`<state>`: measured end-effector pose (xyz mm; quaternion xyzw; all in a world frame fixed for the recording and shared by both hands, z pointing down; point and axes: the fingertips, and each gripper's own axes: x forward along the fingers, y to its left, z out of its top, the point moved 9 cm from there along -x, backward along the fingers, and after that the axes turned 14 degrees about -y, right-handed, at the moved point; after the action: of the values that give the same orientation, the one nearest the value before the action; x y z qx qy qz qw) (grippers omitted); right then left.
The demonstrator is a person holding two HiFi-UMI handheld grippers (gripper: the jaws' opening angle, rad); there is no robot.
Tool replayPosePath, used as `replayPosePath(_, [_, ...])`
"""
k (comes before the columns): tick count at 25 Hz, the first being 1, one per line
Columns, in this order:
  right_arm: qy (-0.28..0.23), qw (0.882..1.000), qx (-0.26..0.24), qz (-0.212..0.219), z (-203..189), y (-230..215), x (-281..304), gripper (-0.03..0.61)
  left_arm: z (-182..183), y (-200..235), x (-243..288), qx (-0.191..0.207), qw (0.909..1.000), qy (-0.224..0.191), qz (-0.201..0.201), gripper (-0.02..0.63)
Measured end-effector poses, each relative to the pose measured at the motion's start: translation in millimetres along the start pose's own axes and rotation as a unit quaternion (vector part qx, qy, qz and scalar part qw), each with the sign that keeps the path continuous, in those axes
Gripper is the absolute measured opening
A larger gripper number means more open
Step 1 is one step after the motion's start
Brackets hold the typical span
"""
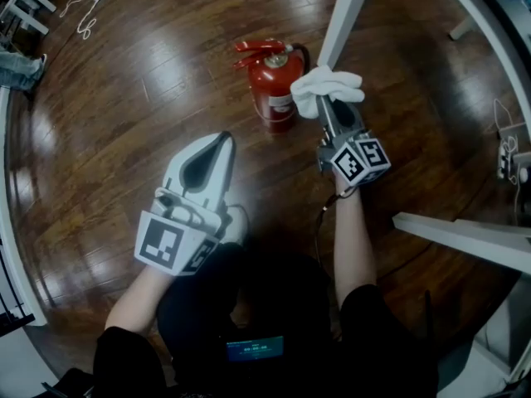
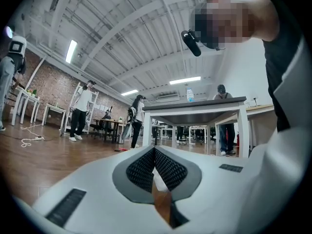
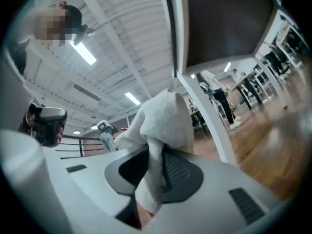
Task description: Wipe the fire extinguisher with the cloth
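A red fire extinguisher (image 1: 273, 81) stands upright on the wooden floor, its black hose curving at the top. My right gripper (image 1: 326, 104) is shut on a bunched white cloth (image 1: 325, 88), held just right of the extinguisher's upper body; whether the cloth touches it I cannot tell. In the right gripper view the cloth (image 3: 163, 126) bulges out above the right gripper (image 3: 155, 156) and hides the extinguisher. My left gripper (image 1: 222, 141) hovers lower left of the extinguisher, apart from it. In the left gripper view the left gripper (image 2: 154, 154) is shut with nothing between the pads.
A white table leg (image 1: 344, 15) rises right behind the cloth, and a white beam (image 1: 465, 239) lies at the right. A white cable (image 1: 87, 15) is on the floor far left. A white table (image 2: 195, 108) and people stand in the distance.
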<state>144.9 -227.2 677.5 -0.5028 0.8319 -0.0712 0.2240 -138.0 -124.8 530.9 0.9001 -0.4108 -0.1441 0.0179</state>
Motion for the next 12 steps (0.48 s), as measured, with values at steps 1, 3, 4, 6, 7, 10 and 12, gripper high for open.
replayPosePath(1, [-0.002, 0.999, -0.029, 0.018, 13.1, 15.3, 6.9, 0.083, 0.1, 1.7, 0.6, -0.001, 1.0, -0.001, 0.003, 0.0])
replayPosePath(3, [0.016, 0.996, -0.079, 0.038, 17.4, 37.3, 20.3, 0.083, 0.5, 2.4, 2.6, -0.003, 0.9999, -0.004, 0.01, 0.0])
replayPosePath(4, [0.028, 0.995, -0.091, 0.043, 12.1, 43.6, 26.2, 0.083, 1.0, 1.7, 3.8, -0.004, 0.9999, -0.006, 0.012, 0.0])
replayPosePath(6, [0.05, 0.992, -0.105, 0.042, -4.7, 50.6, 34.5, 0.083, 2.2, 0.7, 5.4, -0.004, 0.9999, -0.008, 0.013, 0.0])
replayPosePath(7, [0.059, 0.991, -0.112, 0.039, -14.8, 51.7, 35.3, 0.083, 1.8, 0.9, 5.7, -0.003, 0.9999, -0.007, 0.012, 0.0])
replayPosePath(10, [0.092, 0.99, -0.104, 0.024, -55.6, 41.9, 22.0, 0.083, -1.9, 4.2, 3.1, -0.005, 0.9999, 0.0, 0.015, 0.0])
replayPosePath(12, [0.139, 0.987, -0.085, 0.01, -99.1, 27.3, 10.4, 0.083, -1.3, 6.5, 0.6, -0.009, 0.9997, -0.002, 0.024, 0.0])
